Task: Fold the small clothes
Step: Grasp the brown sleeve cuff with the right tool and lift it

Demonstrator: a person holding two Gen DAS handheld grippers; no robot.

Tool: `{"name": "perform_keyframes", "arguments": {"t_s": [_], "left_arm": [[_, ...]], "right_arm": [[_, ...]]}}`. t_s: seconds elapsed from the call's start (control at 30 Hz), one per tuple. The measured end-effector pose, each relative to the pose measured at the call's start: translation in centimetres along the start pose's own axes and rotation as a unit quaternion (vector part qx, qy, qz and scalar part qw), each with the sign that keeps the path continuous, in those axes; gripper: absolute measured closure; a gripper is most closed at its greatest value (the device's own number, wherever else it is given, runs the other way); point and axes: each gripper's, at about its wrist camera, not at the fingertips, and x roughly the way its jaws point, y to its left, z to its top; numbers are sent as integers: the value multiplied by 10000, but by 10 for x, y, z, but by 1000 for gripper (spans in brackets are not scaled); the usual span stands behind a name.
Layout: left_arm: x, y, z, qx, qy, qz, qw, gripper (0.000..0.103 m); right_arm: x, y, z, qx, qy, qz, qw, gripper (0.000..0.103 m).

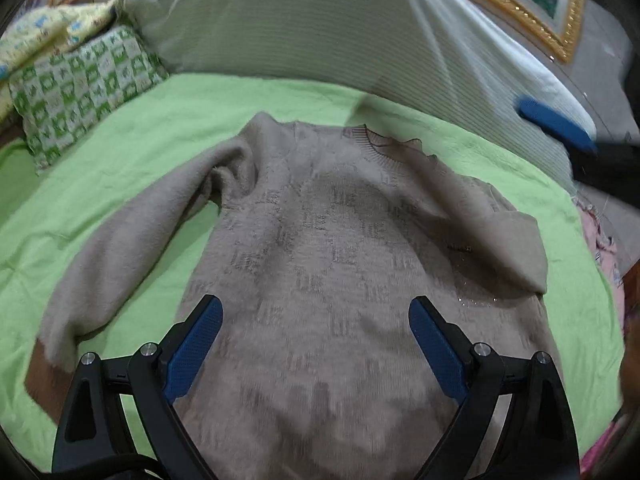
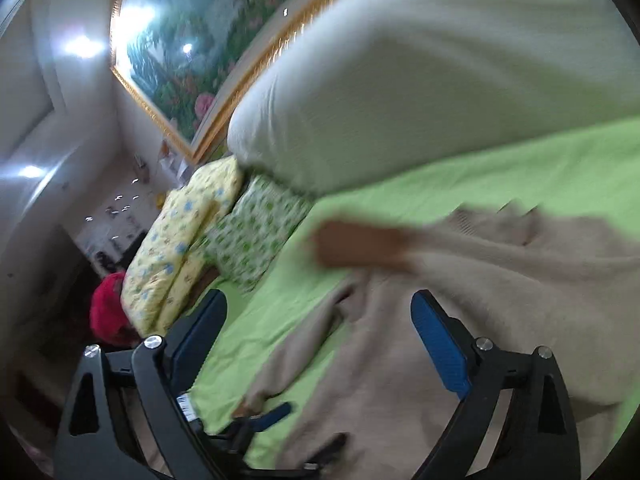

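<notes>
A beige fuzzy sweater (image 1: 328, 248) lies spread on the green bedsheet (image 1: 120, 168), neck toward the far side. Its left sleeve stretches out to the near left; its right sleeve (image 1: 500, 236) is folded in over the body. My left gripper (image 1: 316, 308) hovers open and empty over the sweater's lower body. My right gripper (image 2: 320, 300) is open and empty above the sweater (image 2: 480, 300), whose brown-cuffed sleeve (image 2: 360, 244) lies blurred across it. One blue pad of the right gripper shows in the left wrist view (image 1: 556, 124) at the far right. The left gripper (image 2: 272, 420) shows low in the right wrist view.
A big white pillow (image 1: 320, 28) lies along the far side of the bed. A green-and-white checked pillow (image 1: 80, 84) and a yellow quilt (image 2: 180, 240) sit at the far left. A gold-framed painting (image 2: 192, 48) hangs behind. A pink cloth (image 1: 604, 248) lies at the right edge.
</notes>
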Motion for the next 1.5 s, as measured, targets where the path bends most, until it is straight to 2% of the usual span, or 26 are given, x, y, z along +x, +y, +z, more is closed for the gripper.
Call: {"name": "perform_keyframes", "arguments": {"t_s": [0.07,0.17,0.33,0.43,0.53,0.57,0.6,0.63,0.67,0.7,0.73,0.77,0.83,0.9,0.93,0.97,1.0,1.07,1.13,1.2,1.33,1.4,1.5], "left_arm": [[16,3,7,-113,167,-123,9997,8],[46,5,18,-329,487,-361,9976,8],[107,-6,51,-764,1019,-835,9883,8],[143,-19,75,-1012,1238,-1072,9813,8],[182,-34,95,-983,1446,-878,9807,8],[194,-38,99,-955,1502,-712,9814,8],[199,-43,104,-898,1412,-635,9838,8],[199,-48,108,-792,1256,-632,9869,16],[199,-56,111,-612,1067,-669,9902,29],[200,-60,112,-462,1048,-829,9900,71],[202,-63,112,-400,1115,-1014,9878,95],[200,-62,112,-461,1102,-1200,9856,96],[169,-56,114,-490,600,-1403,9871,97],[120,-38,113,-501,-147,-1706,9840,97],[103,-28,111,-485,-393,-1773,9822,97],[89,-16,106,-460,-605,-1689,9827,97],[85,-6,100,-413,-670,-1602,9839,96],[94,10,90,-364,-450,-1474,9874,96],[115,26,77,-578,-89,-1275,9901,96],[124,38,68,-687,5,-1211,9903,96],[130,42,58,-732,-68,-1158,9905,96],[131,39,55,-700,-191,-1091,9914,96],[125,46,52,-732,-174,-1076,9913,96]], "right_arm": [[-9,-7,-12,-119,-93,-86,9998,9],[-42,-41,-25,-107,-346,-598,9976,9],[-109,-123,-24,549,-815,-1585,9825,9],[-129,-155,-17,790,-947,-1941,9732,9],[-139,-172,-17,702,-950,-2353,9647,9],[-139,-178,-17,688,-910,-2486,9619,9],[-138,-180,-17,674,-880,-2568,9601,10],[-138,-183,-17,666,-870,-2641,9583,10],[-141,-189,-17,672,-874,-2726,9558,10],[-141,-192,-17,682,-875,-2781,9541,10],[-142,-197,-17,714,-886,-2860,9515,10],[-144,-204,-18,766,-901,-2925,9489,10],[-145,-213,-17,858,-895,-2960,9471,10],[-141,-212,-16,876,-913,-3025,9447,10],[-141,-211,-14,831,-929,-3048,9442,10],[-141,-211,-12,758,-921,-3058,9446,10],[-139,-211,-11,704,-898,-3073,9447,10],[-130,-214,-8,618,-841,-3090,9453,10],[-114,-223,-4,624,-697,-3083,9467,10],[-94,-231,-1,677,-448,-3098,9473,10],[-65,-241,3,571,-26,-3219,9450,10],[-57,-244,8,504,19,-3232,9450,10],[-46,-255,15,614,62,-3101,9487,10]]}}
